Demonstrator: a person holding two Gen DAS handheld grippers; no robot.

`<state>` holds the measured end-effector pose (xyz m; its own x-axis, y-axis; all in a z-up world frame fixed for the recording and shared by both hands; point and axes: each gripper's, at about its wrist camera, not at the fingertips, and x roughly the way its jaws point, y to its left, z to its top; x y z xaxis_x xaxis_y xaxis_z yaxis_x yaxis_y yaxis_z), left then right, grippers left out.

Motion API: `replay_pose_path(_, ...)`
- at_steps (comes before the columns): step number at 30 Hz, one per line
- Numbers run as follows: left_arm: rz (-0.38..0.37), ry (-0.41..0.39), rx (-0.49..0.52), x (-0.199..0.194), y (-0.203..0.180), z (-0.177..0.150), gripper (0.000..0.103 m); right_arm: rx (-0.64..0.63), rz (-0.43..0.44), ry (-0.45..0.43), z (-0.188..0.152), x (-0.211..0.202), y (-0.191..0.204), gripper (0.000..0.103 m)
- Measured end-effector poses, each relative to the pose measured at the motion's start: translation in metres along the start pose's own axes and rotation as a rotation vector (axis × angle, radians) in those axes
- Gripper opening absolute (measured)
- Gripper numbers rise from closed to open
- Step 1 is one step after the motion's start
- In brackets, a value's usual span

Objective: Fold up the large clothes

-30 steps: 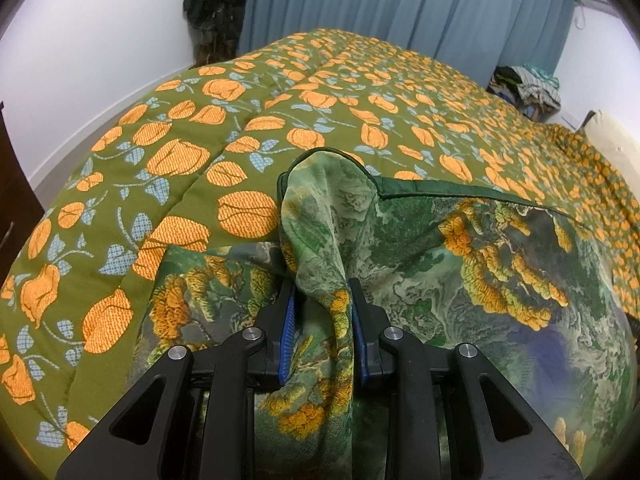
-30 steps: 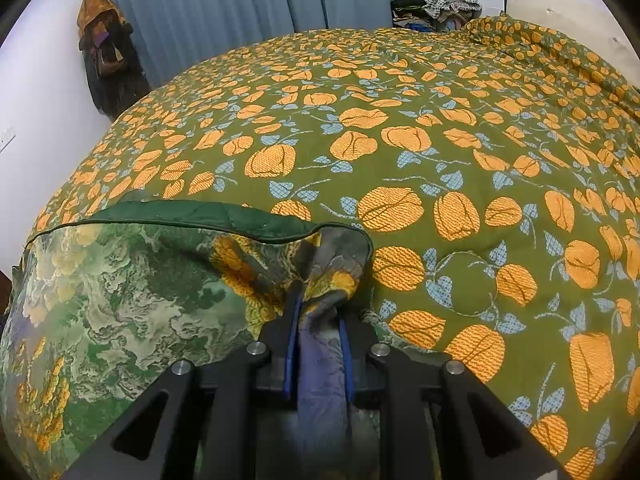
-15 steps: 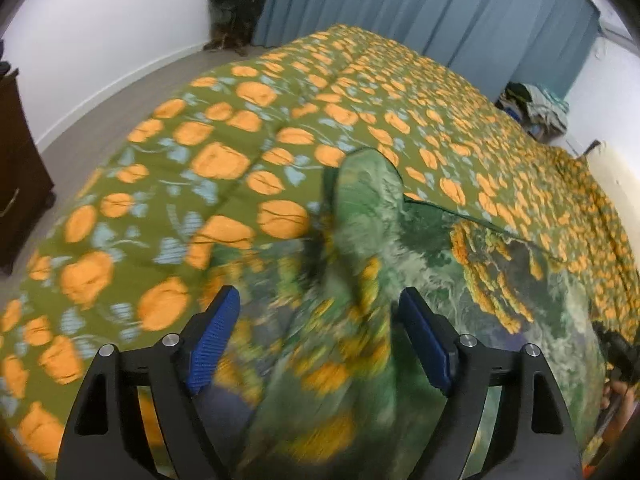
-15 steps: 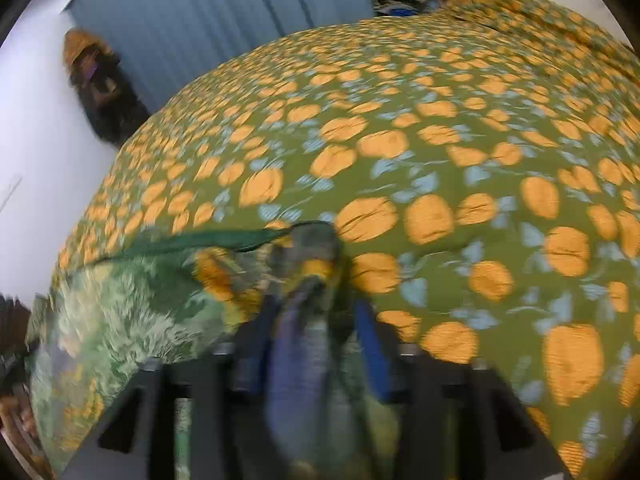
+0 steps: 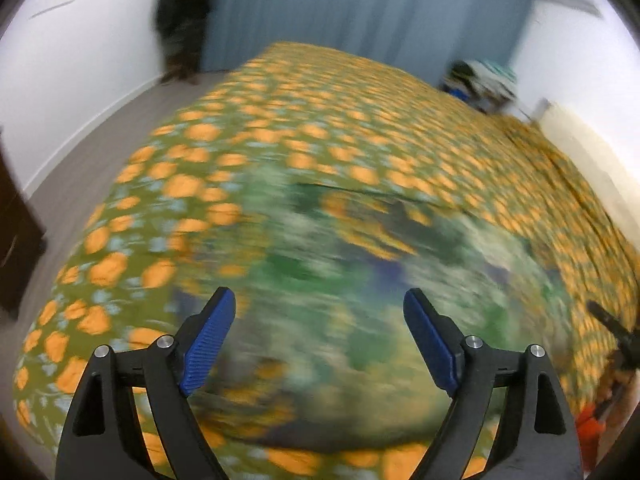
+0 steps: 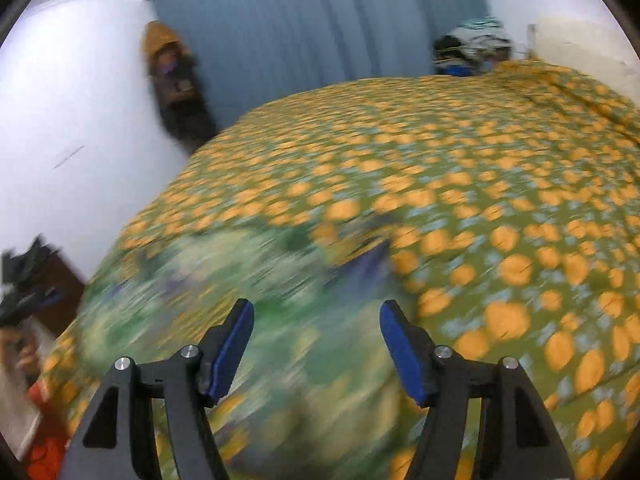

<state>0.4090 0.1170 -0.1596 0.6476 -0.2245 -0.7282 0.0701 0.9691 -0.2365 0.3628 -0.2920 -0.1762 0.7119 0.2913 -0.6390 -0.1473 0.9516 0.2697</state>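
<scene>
A large green printed garment (image 5: pixel 360 280) lies folded on the bed, its dark green hem along the far side. It also shows in the right wrist view (image 6: pixel 240 300). Both views are motion-blurred. My left gripper (image 5: pixel 320 328) is open and empty, raised above the garment's near left part. My right gripper (image 6: pixel 316 336) is open and empty above the garment's near right part. The other gripper shows at the right edge of the left wrist view (image 5: pixel 616 336) and the left edge of the right wrist view (image 6: pixel 24 296).
The bed carries a green quilt with orange flowers (image 5: pixel 360 112), also in the right wrist view (image 6: pixel 500 200). Blue curtains (image 5: pixel 360 12) hang behind. A pile of clothes (image 5: pixel 480 80) lies at the far right. Dark clothes (image 5: pixel 184 16) hang at the left wall. A dark cabinet (image 5: pixel 16 240) stands left.
Both grippers have let go of the garment's corners, opened wide and pulled back and up. The garment has dropped flat onto the bed.
</scene>
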Motion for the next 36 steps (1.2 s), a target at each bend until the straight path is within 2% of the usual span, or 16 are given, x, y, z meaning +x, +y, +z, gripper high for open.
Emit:
replay_pose_path(4,-0.097,0.072,0.149,0.022,-0.065,-0.003,0.09,-0.033,-0.017,0.033,-0.028,0.01,0.01,0.067)
replay_pose_path(6,-0.133,0.119,0.203,0.042,-0.093,0.002,0.09,-0.002,-0.028,0.04,-0.035,0.017,0.007,0.067)
replay_pose_path(9,-0.117,0.146,0.243,0.074,-0.12,0.017,0.09,0.035,-0.016,0.019,-0.041,0.015,0.005,0.067)
replay_pose_path(14,-0.072,0.178,0.196,0.129,-0.134,0.057,0.09,-0.028,-0.011,0.009,-0.048,0.012,0.013,0.067)
replay_pose_path(17,-0.014,0.208,0.194,0.157,-0.136,0.064,0.09,-0.032,0.002,0.01,-0.053,0.013,0.013,0.067)
replay_pose_path(20,0.02,0.262,0.222,0.176,-0.133,0.053,0.09,-0.033,0.014,0.005,-0.055,0.012,0.012,0.067)
replay_pose_path(29,-0.011,0.212,0.432,0.128,-0.148,-0.002,0.092,-0.015,0.046,-0.002,-0.055,0.013,0.006,0.067)
replay_pose_path(36,-0.004,0.174,0.546,0.097,-0.158,-0.038,0.093,-0.008,0.038,-0.013,-0.056,0.009,0.005,0.067)
